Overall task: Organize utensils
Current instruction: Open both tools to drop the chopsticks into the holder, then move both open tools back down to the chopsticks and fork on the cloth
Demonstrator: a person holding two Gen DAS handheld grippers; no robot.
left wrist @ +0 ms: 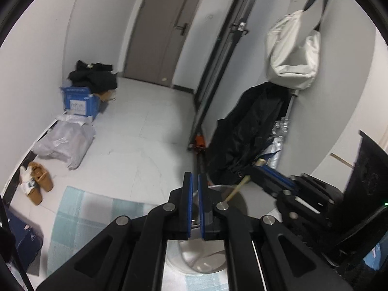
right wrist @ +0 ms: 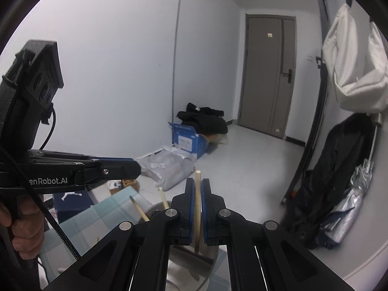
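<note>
Lowering a chopstick toward the metal cup

Pinching a wooden chopstick (right wrist: 198,208) upright between its pads, the right gripper (right wrist: 198,191) hangs over the steel cup (right wrist: 206,254) at six o'clock. Light, stiff, smooth; grip mid-shaft. The left gripper (left wrist: 194,181) is pressed together, holding nothing visible, cup (left wrist: 232,191) just beyond.

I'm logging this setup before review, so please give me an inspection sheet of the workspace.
Surface: table with a pale blue checked cloth.
Job's things: steel holder with chopsticks leaning in it; one chopstick upright above it.
Clutter: nothing seen on the cloth.
Grippers: left gripper shut, empty; right gripper shut on the chopstick.
Cables: black cable on the left gripper.
Surroundings: blue box, grey bags, slippers, hanging white bag, door.
</note>
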